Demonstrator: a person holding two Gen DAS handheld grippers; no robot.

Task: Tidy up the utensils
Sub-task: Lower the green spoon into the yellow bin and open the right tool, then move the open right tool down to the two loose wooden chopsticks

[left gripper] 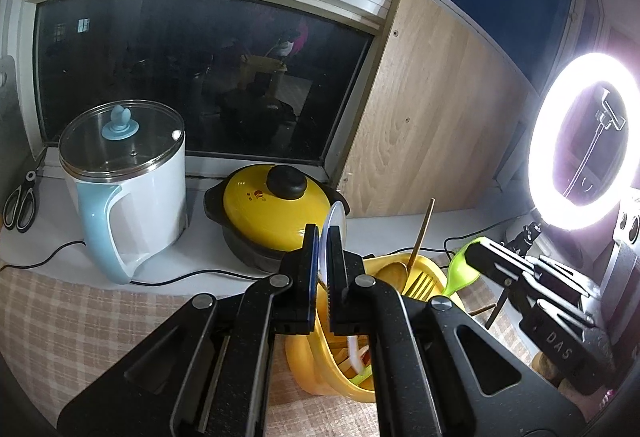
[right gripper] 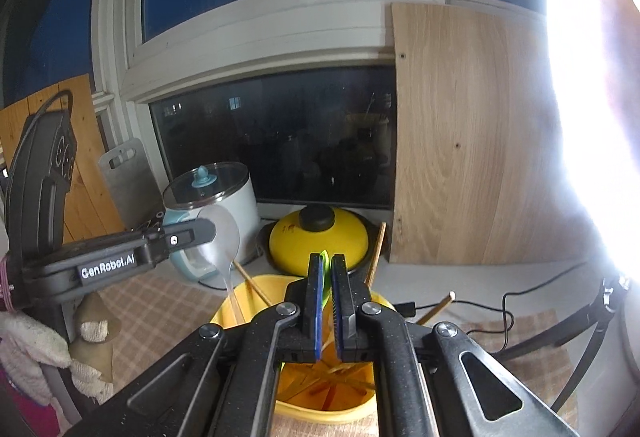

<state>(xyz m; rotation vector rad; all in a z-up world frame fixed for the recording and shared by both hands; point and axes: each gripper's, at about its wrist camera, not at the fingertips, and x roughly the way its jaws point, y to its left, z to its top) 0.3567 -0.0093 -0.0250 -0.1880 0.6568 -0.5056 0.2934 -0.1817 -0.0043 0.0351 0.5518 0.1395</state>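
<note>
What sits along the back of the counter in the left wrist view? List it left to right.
scissors → white and blue electric kettle → yellow-lidded pot → wooden board → ring light

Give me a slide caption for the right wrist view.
Right hand-held gripper holds a green spoon above the yellow utensil bucket.

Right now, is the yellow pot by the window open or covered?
Covered. Its yellow lid with the black knob sits flat on the dark pot.
</note>
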